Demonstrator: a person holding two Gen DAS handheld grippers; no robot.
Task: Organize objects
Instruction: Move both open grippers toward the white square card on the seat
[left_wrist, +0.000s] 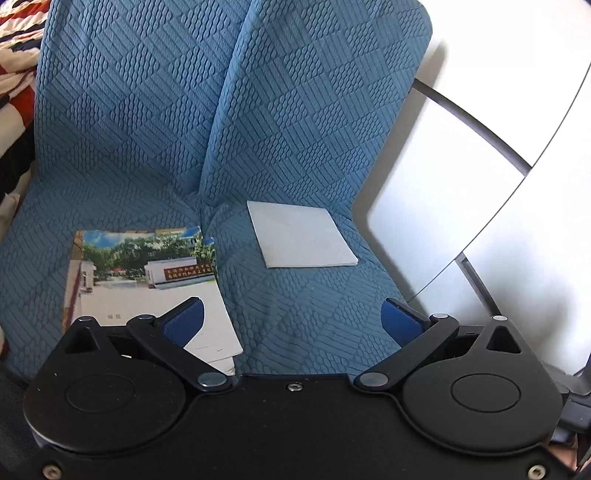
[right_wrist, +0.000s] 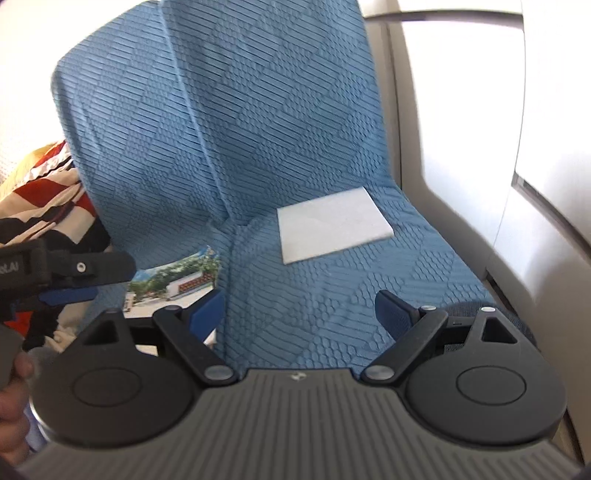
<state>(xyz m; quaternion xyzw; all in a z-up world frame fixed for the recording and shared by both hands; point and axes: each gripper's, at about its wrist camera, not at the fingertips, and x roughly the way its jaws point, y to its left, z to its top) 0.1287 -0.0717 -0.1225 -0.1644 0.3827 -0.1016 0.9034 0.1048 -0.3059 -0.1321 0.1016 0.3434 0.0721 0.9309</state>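
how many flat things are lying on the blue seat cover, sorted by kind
Photo-cover booklet: 1
Plain white booklet: 1
Total: 2, both lying flat on the blue seat cover, apart from each other.

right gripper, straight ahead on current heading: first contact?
Likely the bare blue seat cover. The right gripper is open and empty; the white pad lies farther back, though depth is uncertain.

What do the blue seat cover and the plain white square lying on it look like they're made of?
Blue seat cover: seemingly quilted fabric, matte, embossed with ridged and scale-like patches, creasing softly. White square: probably folded paper or thin card, matte, thin, with layered edges showing; cannot tell which.
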